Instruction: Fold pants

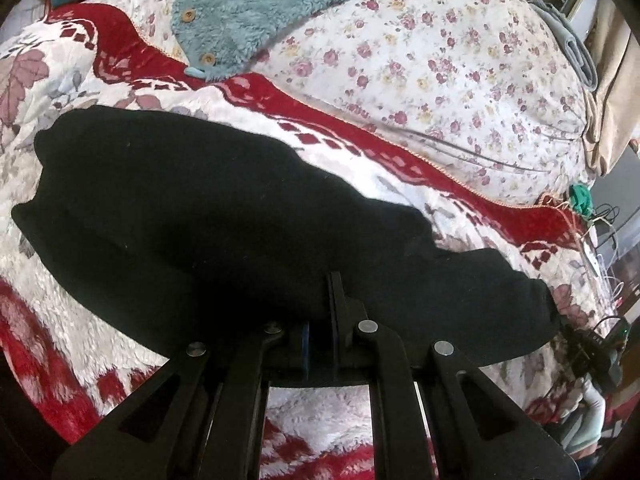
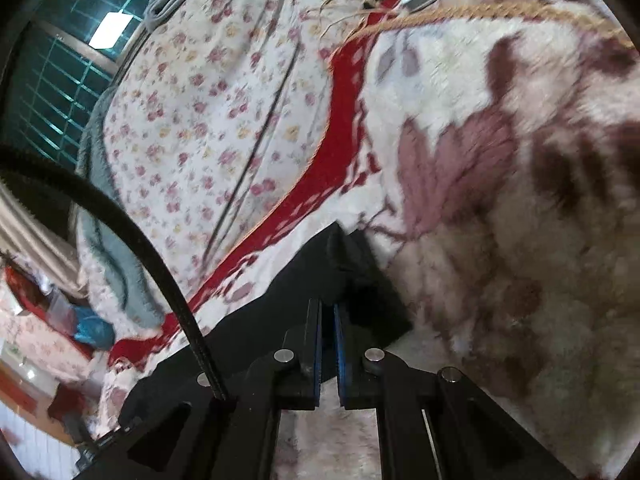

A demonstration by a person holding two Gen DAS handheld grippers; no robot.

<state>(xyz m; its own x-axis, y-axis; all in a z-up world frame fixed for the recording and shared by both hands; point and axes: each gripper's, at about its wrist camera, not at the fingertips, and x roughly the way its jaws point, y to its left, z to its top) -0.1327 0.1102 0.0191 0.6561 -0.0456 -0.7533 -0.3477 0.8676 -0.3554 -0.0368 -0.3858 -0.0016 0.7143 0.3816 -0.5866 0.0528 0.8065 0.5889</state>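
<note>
Both tools, left tool and right tool, pinch black pants.

the left tool points down at a slant, its 2 fingers pressed together on black cloth. the right tool also tilts downward, its 2 blue-lined fingers nearly closed on a black fold, a thin gap showing lower down.

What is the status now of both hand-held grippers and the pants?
Left hand-held gripper shut on black pants. Right hand-held gripper shut on pants too. Pants lie on the red-and-white blanket. Teal fleece garment lies apart, not in the way.
</note>
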